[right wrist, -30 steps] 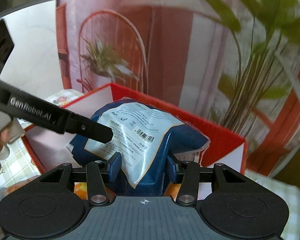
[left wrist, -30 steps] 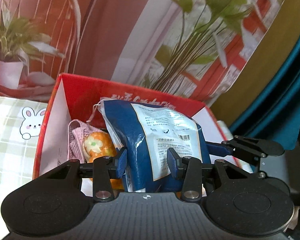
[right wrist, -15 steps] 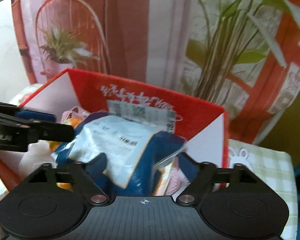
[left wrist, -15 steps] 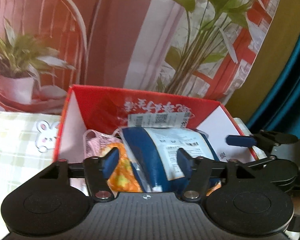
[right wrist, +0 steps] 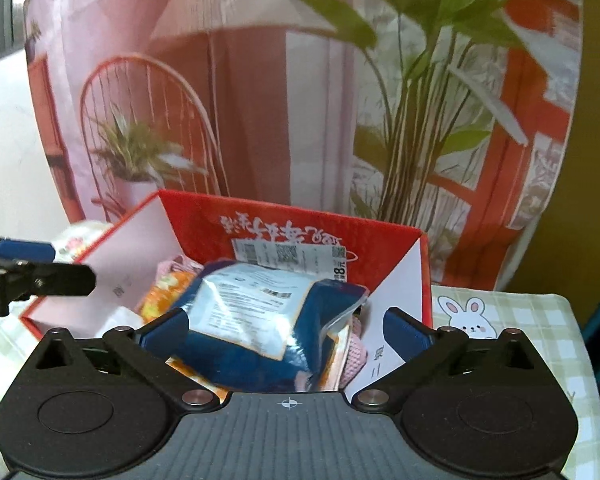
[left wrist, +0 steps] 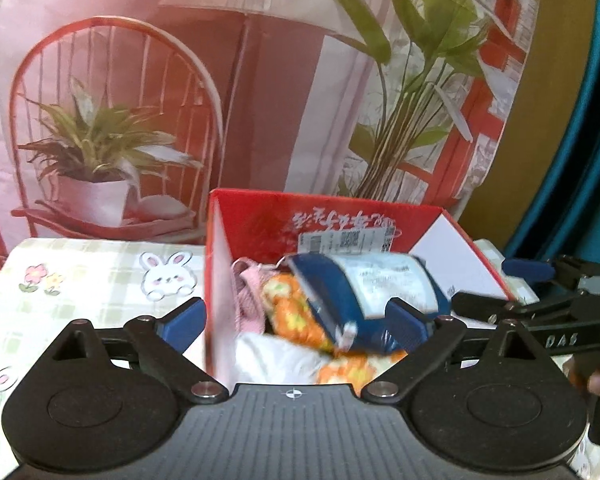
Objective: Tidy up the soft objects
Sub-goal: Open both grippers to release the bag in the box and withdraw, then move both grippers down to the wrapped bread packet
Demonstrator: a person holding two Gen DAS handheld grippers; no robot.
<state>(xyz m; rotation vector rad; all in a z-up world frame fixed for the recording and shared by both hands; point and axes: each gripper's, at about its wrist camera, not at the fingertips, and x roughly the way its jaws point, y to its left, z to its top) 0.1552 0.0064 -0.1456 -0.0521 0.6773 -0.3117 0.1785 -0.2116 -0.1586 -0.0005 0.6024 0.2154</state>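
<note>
both tongs, left tongs [left wrist: 296, 320] and right tongs [right wrist: 286, 330], gape empty over the red box [right wrist: 396, 240], where the blue pouch [right wrist: 260, 320] lies loosely atop other soft things and could slide out.

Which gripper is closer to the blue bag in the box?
Right, though only slightly. The right gripper is open with the blue bag lying between its fingers. The left gripper is open too, straddling the red box wall, the bag nearer its right finger.

A table covered by a green-checked, bunny-printed cloth [left wrist: 100, 280] carries an open red box [left wrist: 216, 280].
</note>
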